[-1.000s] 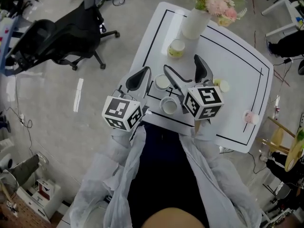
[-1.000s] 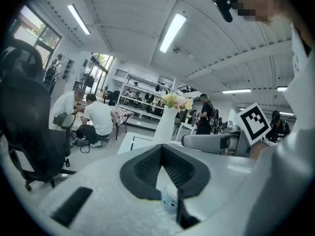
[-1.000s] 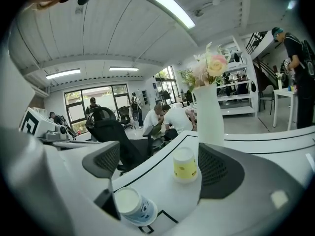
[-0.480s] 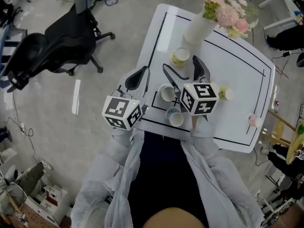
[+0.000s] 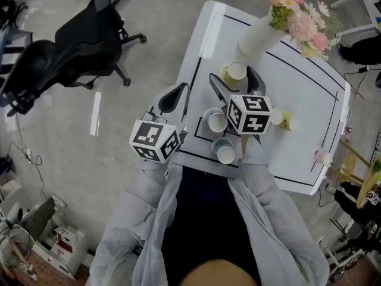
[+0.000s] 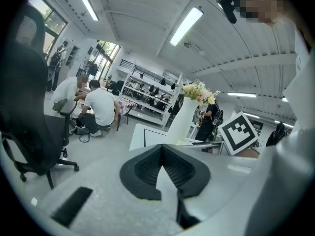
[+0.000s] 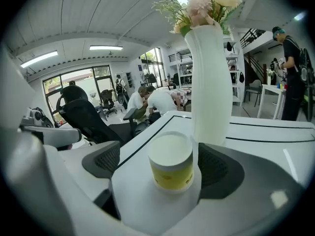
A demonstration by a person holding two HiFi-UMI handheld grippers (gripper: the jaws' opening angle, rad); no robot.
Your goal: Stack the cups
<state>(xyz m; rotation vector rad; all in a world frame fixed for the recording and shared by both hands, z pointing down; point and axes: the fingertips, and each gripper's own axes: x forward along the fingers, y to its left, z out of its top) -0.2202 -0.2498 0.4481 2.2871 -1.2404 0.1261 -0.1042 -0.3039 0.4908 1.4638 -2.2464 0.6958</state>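
A yellow cup [image 5: 236, 71] [image 7: 171, 162] with a white rim stands upright on the white table [image 5: 297, 94], in front of the vase. My right gripper [image 5: 231, 77] [image 7: 162, 155] is open around it, one jaw on each side, with a gap at both pads. A grey-white cup [image 5: 216, 121] and a blue cup [image 5: 225, 152] stand nearer me, by the right gripper's marker cube. A small yellow-green cup [image 5: 288, 123] and a pink cup [image 5: 320, 155] stand further right. My left gripper [image 5: 174, 97] [image 6: 161, 149] hovers off the table's left edge, tips together, empty.
A tall white vase [image 5: 261, 36] [image 7: 210, 77] with flowers stands just behind the yellow cup. Black lines mark a frame on the table. A black office chair [image 5: 71, 46] stands on the floor to the left. People sit at a far table [image 6: 93, 107].
My right gripper has moved forward and down past the grey-white cup, so the yellow cup now stands between its jaws. The left gripper has sunk a little beside the table.
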